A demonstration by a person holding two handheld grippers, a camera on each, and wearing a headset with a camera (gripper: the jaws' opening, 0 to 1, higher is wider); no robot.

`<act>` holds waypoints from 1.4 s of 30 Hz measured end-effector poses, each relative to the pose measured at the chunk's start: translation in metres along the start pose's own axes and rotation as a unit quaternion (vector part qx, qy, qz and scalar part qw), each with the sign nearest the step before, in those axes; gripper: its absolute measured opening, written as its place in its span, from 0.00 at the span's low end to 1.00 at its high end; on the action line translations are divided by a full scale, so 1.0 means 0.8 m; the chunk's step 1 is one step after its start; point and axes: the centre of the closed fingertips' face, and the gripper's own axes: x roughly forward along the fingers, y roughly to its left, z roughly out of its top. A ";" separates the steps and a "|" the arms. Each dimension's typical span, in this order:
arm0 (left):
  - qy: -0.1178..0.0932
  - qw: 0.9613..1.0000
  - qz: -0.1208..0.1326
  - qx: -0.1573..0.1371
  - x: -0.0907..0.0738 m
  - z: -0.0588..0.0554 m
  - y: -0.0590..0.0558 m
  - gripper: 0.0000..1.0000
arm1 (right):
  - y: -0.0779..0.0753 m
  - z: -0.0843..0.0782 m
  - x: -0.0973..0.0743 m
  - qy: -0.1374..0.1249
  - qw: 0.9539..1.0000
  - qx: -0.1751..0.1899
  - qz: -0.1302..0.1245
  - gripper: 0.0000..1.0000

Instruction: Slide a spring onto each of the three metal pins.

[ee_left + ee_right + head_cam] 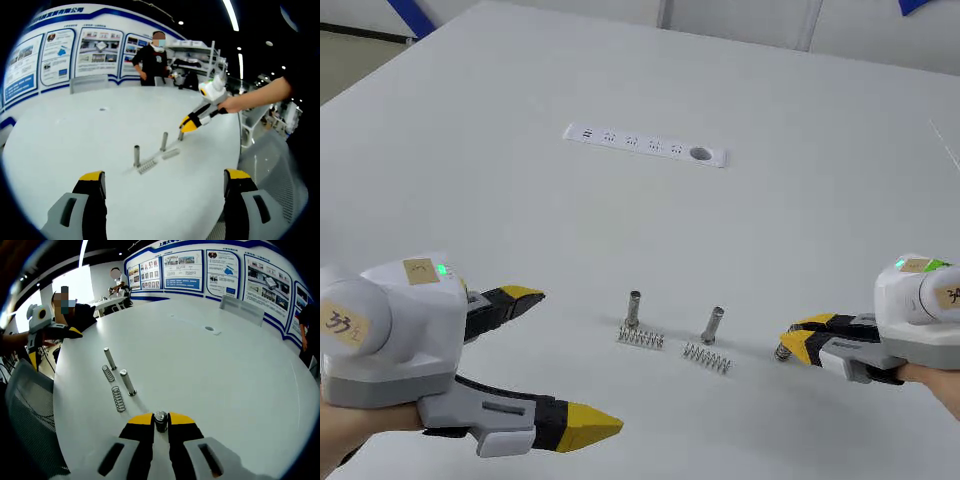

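My right hand-held gripper (801,336) sits low at the right of the white surface (770,230), its yellow-tipped jaws drawn narrow around the third pin (160,417), whose round metal head shows between the tips in the right gripper view. I cannot tell whether that pin's foot touches the surface, or whether a coil sits on it. My left hand-held gripper (560,360) hangs over the near left of the surface with its jaws spread wide and nothing between them; it points toward the middle, where the other parts are. There the first pin (633,308) stands upright, and the first spring (640,338) lies flat on its side just in front of it, close to its base. To its right the second pin (713,323) also stands upright, with the second spring (707,358) lying on its side just in front of it, angled a little. Neither spring is on a pin; both are bare coils on the surface. The two pins stand near each other, between my two grippers, and closer to the right one. Farther back, well apart from the pins, a white power strip (645,145) lies flat on the surface.
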 end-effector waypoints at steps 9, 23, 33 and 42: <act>0.002 1.000 0.009 0.008 -0.008 0.003 0.005 1.00 | -0.002 -0.003 -0.003 0.011 1.000 -0.006 -0.007 0.14; 0.012 1.000 -0.004 0.012 -0.012 -0.003 0.001 1.00 | 0.005 0.032 -0.052 -0.042 0.999 0.008 -0.015 0.20; 0.005 1.000 0.008 0.004 -0.019 -0.003 0.013 1.00 | 0.077 0.045 -0.029 -0.037 0.996 -0.064 0.055 0.22; -0.001 1.000 0.014 -0.012 -0.027 -0.003 0.020 1.00 | 0.107 0.013 0.020 0.012 0.991 -0.106 0.084 0.22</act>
